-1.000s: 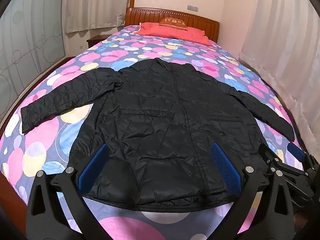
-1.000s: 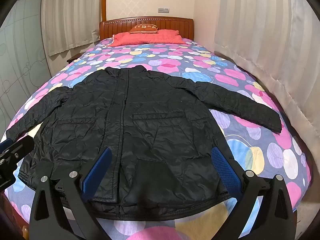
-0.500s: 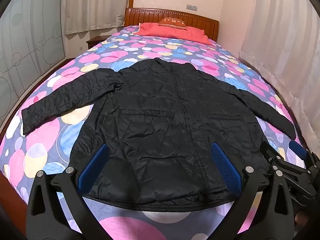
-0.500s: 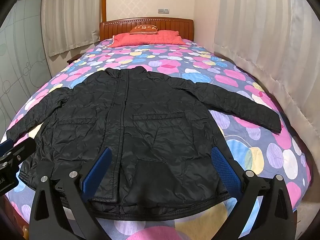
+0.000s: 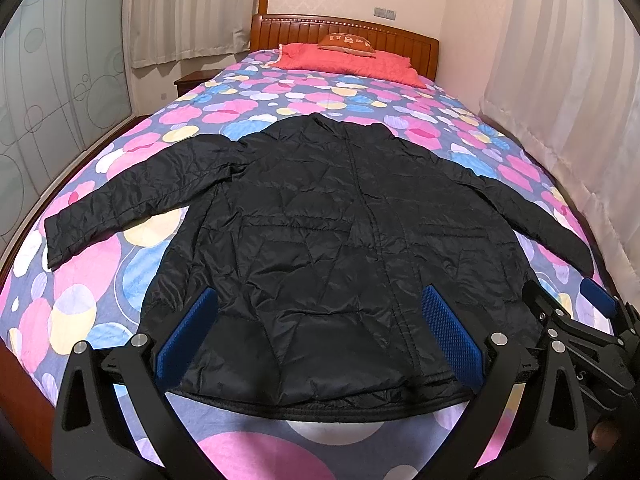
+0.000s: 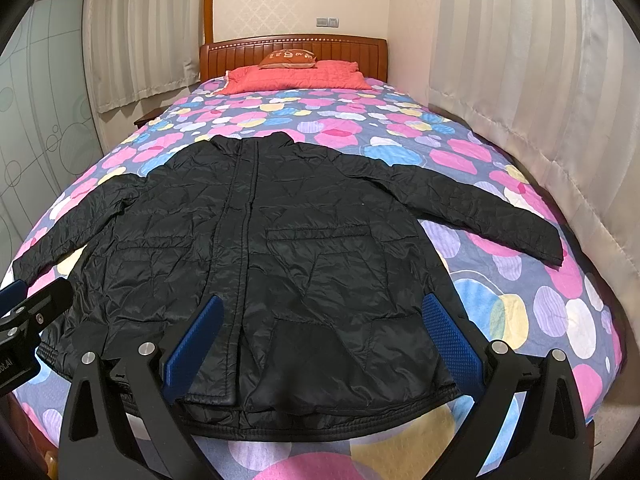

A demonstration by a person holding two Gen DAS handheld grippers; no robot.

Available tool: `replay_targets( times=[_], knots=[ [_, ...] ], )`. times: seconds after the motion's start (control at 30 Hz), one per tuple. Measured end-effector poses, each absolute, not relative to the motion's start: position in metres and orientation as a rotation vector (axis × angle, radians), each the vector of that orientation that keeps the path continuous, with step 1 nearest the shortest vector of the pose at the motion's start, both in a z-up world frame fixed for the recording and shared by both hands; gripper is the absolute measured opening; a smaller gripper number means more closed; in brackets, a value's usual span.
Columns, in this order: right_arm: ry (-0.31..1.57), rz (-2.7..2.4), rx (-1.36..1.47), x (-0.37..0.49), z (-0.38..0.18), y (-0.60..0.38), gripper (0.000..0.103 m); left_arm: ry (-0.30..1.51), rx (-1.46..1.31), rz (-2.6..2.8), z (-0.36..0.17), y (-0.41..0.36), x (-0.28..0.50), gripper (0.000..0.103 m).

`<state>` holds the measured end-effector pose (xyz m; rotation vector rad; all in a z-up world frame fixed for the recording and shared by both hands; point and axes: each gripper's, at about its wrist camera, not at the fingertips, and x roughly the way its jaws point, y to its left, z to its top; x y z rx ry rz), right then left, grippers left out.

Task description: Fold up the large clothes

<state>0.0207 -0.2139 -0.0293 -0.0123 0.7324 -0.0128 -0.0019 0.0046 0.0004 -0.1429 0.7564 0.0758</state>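
Left wrist view: nearest the lens, the left gripper (image 5: 320, 336) shows two black angular arms with round silver bolts, each tipped by a blue pad of fine dimpled rubber; its jaws stand wide apart with nothing between them, above the hem of the jacket (image 5: 340, 240). At the lower right edge the right gripper (image 5: 568, 304) pokes in, black and bolted with a blue tip. In the right wrist view that gripper's (image 6: 320, 336) jaws are likewise spread wide and empty over the hem, while the left gripper (image 6: 24, 300) shows at the left edge.

The jacket is black, quilted in diamond stitching, with a thin, shiny, crinkled shell. It lies flat and face up on the bed (image 5: 248, 120), front closed along a straight central placket, hem ribbed and gently curved toward the cameras, both sleeves spread out to the sides, collar pointing away.

The bedspread is soft and printed with overlapping pink, blue, yellow and lilac circles. Beyond the collar lie a coral quilted pillow (image 5: 348, 64) and a small orange cushion (image 5: 346, 42), against a slatted, glossy wooden headboard (image 5: 400, 40). Pale pleated curtains (image 6: 520, 60) hang alongside.
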Motion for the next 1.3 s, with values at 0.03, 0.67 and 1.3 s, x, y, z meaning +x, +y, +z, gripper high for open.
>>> replay_targets(
  times=[0.03, 0.67, 1.3],
  knots=[
    [0.732, -0.013, -0.012, 0.021, -0.029, -0.214, 0.099, 0.756, -0.142, 0.076, 0.0, 0.005, -0.002, 0.101],
    [0.731, -0.013, -0.011, 0.021, -0.03, -0.214, 0.099, 0.763, -0.142, 0.081, -0.001, 0.009, -0.002, 0.101],
    [0.73, -0.013, -0.011, 0.021, -0.028, -0.213, 0.099, 0.765, -0.14, 0.08, -0.01, 0.012, -0.002, 0.101]
  ],
)
